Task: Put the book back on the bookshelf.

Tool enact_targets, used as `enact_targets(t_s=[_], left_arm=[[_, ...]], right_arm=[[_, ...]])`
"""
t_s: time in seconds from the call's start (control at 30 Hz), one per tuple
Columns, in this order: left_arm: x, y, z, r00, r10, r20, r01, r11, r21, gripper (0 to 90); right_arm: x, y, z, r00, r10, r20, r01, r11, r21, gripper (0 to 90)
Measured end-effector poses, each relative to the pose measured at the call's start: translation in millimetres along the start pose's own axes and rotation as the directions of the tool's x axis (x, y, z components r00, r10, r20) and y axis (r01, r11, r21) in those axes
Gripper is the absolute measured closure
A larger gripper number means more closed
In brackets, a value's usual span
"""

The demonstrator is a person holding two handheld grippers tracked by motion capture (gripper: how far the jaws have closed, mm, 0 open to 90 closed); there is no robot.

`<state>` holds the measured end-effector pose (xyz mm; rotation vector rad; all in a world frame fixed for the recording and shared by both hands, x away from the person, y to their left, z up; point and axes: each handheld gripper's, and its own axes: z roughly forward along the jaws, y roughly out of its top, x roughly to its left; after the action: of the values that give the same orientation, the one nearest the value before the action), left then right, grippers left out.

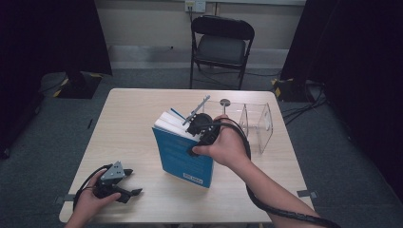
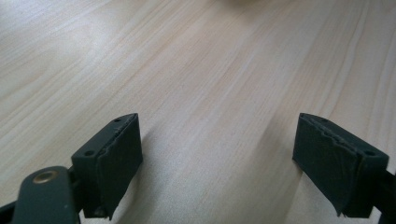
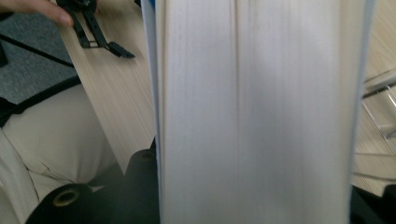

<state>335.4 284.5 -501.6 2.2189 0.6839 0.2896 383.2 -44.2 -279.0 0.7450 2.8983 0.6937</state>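
A pale wooden table [image 1: 138, 118] stands on grey carpet in a room hung with dark curtains, and a black folding chair [image 1: 221, 45] waits at its far side. Near the middle of the table a thick blue-covered book [image 1: 183, 159] is held up on its lower edge, tilted, its white page block [image 3: 252, 112] facing the right gripper view. A white label with print sits low on the blue cover, too small to read. The right gripper [image 1: 198, 124] is clamped across the book's top, jaws on either cover, with the person's hand around its body. Just beyond the book, to the right, stands a clear acrylic book stand [image 1: 259, 124] with upright dividers, apart from the book. At the near left corner the left gripper [image 2: 217, 158] rests low over bare wood, its jaws standing wide with nothing between them.
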Motion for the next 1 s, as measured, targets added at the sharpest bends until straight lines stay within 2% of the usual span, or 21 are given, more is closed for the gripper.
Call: enact_targets(t_s=[0.1, 0.4, 0.6, 0.7, 0.77, 0.8, 1.0], left_arm=[[-0.1, 0.0, 0.0, 1.0000, 0.000, -0.001, 0.000, 1.0000, 0.000, 15.1], [0.3, -0.2, -0.1, 1.0000, 0.006, -0.002, -0.006, 1.0000, 0.000, 15.1], [0.3, -0.3, -0.3, 1.0000, 0.007, -0.002, -0.007, 1.0000, 0.001, 15.1], [0.3, -0.3, -0.3, 1.0000, 0.007, -0.002, -0.007, 1.0000, 0.001, 15.1], [0.0, -0.1, -0.4, 1.0000, 0.002, -0.002, -0.002, 1.0000, 0.002, 15.1], [0.0, -0.1, -0.4, 1.0000, 0.002, -0.001, -0.002, 1.0000, 0.002, 15.0], [0.1, -0.1, -0.3, 1.0000, 0.002, -0.001, -0.002, 1.0000, 0.001, 15.0]], right_arm=[[-1.8, -5.4, -3.6, 1.0000, 0.010, 0.002, -0.010, 1.000, 0.013, 61.9], [-8.3, -24.1, -16.7, 0.9979, 0.065, 0.002, -0.065, 0.998, -0.006, 61.9], [-10.6, -30.7, -21.1, 0.9976, 0.067, 0.019, -0.067, 0.998, 0.009, 61.9], [-11.5, -33.9, -23.7, 0.9957, 0.092, 0.011, -0.092, 0.996, 0.006, 61.9], [-11.9, -36.1, -26.3, 0.9962, 0.084, 0.021, -0.084, 0.996, 0.004, 61.9], [-11.7, -37.3, -28.3, 0.9949, 0.099, 0.020, -0.099, 0.995, 0.004, 61.9], [-15.7, -44.9, -37.5, 0.9929, 0.116, 0.026, -0.115, 0.993, -0.011, 61.9]])
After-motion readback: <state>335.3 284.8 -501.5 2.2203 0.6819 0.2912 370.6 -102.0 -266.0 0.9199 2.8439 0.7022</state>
